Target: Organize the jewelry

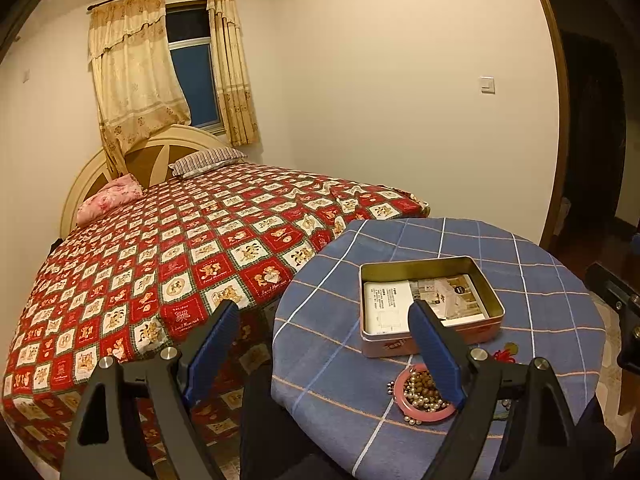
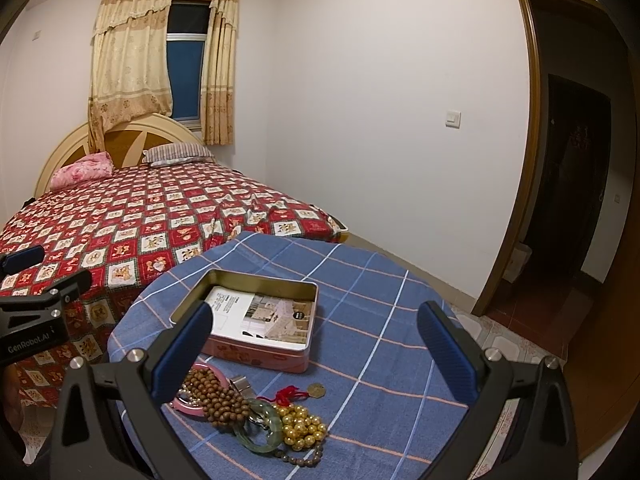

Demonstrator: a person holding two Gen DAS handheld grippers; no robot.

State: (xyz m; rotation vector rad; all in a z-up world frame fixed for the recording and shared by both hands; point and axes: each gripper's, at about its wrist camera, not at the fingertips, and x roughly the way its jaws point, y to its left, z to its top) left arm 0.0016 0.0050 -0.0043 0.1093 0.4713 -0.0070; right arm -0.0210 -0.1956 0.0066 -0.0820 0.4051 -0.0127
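Bedroom, blue checked tabletop [image 2: 380,280]. Jewelry pile [image 2: 256,412] lies at near edge, just before open tin [image 2: 260,320] (papers inside). Both grippers' jaws apart, empty; right gripper [image 2: 320,356] nearer pile, left gripper [image 1: 324,348] off to side.

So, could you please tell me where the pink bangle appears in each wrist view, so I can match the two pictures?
Left wrist view: the pink bangle lies bottom centre-right, holding beads, partly behind the left gripper's right finger.
Right wrist view: the pink bangle lies lower left, under the brown beads.
Shared landmark: the open tin, just beyond the bangle in both.
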